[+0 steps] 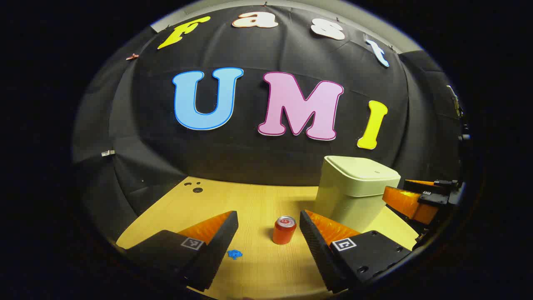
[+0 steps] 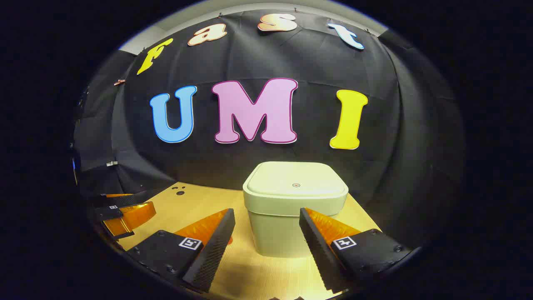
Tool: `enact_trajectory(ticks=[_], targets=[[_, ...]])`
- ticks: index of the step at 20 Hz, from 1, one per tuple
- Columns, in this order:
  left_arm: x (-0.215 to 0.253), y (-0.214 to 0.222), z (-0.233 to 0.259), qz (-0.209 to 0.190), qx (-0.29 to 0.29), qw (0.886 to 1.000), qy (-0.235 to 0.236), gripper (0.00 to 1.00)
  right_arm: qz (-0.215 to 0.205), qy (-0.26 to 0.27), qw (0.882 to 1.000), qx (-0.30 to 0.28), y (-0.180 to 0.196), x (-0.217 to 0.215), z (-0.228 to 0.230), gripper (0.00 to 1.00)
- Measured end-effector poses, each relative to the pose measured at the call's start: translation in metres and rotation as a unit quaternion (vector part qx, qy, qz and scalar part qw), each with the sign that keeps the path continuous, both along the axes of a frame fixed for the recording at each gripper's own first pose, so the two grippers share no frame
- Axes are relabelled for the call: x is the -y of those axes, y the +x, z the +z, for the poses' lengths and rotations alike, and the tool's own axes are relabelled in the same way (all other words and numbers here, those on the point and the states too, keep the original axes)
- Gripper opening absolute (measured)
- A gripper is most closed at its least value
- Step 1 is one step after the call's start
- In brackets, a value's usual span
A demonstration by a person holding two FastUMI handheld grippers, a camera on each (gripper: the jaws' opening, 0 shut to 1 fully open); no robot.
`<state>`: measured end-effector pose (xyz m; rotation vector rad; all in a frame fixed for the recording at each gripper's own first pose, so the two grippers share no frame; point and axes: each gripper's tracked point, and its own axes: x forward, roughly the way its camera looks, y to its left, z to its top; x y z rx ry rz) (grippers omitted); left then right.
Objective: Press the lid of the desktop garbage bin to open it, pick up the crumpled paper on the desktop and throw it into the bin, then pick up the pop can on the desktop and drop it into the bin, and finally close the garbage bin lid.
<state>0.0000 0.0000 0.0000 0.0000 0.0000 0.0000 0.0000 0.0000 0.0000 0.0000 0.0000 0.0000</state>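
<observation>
The garbage bin (image 2: 291, 208) stands on the wooden table (image 2: 200, 204) with its lid (image 2: 295, 183) down flat and seated on the rim, a small round mark near the lid's middle. In the right gripper view it sits dead ahead at 12 o'clock, framed between the spread fingers of the right gripper (image 2: 266, 250), which hangs apart from it, jaws wide and holding nothing.

In the left gripper view the bin (image 1: 354, 191) lies at about 2 o'clock. The pop can (image 1: 284, 230) stands upright on the table at 12 o'clock, in the gap ahead of the left gripper (image 1: 268, 246), near the bin's front corner but apart from it. That gripper is also released, fingers wide and gripping nothing. A small blue crumpled paper (image 1: 235, 253) lies on the wood at 10 o'clock from the can, just beside the gripper's left finger.

The table (image 1: 254, 200) is pale wood grain, with a few dark holes (image 1: 195, 187) near its far left corner. The far edge meets the black cloth wall (image 1: 250, 158); the bin sits close to that edge and to the right side. Bare wood runs left of the can towards the holes.
</observation>
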Motion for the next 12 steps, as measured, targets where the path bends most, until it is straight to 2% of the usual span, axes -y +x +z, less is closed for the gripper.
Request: enact_trajectory(ticks=[12], targets=[[0.001, 0.001, -0.015, 0.003, -0.015, 1.000, 0.009, 0.95, 0.002, 0.000, 1.000, -0.008, -0.003, 0.002, -0.008, 0.98]])
